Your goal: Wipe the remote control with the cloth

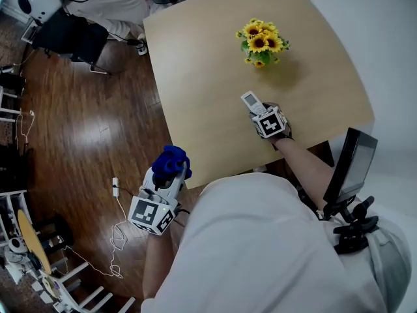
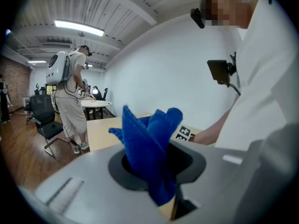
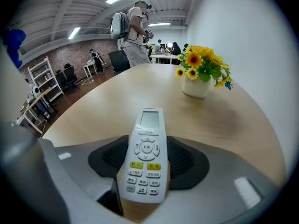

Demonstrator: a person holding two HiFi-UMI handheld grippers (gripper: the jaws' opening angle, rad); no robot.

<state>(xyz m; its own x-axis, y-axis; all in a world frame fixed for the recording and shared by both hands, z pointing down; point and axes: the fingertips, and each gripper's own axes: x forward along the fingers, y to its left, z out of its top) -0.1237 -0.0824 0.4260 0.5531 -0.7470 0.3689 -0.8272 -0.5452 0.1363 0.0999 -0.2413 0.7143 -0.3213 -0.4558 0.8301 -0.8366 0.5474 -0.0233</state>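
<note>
"Blue cloth [image 1: 171,160], item one: where is it listed?" asks the first clerk.

"In the left tool [image 1: 172,172]. Its jaws are closed on the cloth [image 2: 152,146], which is bunched and stands up out of the left tool [image 2: 156,174] in folds. Position: off the worktop [image 1: 208,64], past its near left edge, over the dark wooden floor [image 1: 98,129]."

"Item two, the remote control [image 1: 250,100]?"

"White, small screen at the far end, buttons facing up, two of them yellow. The right tool [image 1: 256,111] is clamped on its lower half, one jaw against each long side. In the right gripper view the remote control [image 3: 145,157] lies lengthwise between the jaws of the right tool [image 3: 145,174], screen end pointing away. Position: at the near right part of the pale wood worktop [image 3: 117,97]. Whether it touches the surface cannot be told."

"Relation of the two items?"

"Well apart; cloth and remote are not in contact."

"Other entries?"

"One white pot of sunflowers [image 1: 261,42] upright on the worktop beyond the remote, also seen in the right gripper view [image 3: 202,73]. One white cable [image 1: 117,230] on the floor. One person with a backpack [image 2: 70,94] standing beyond the far end of the worktop."
</note>
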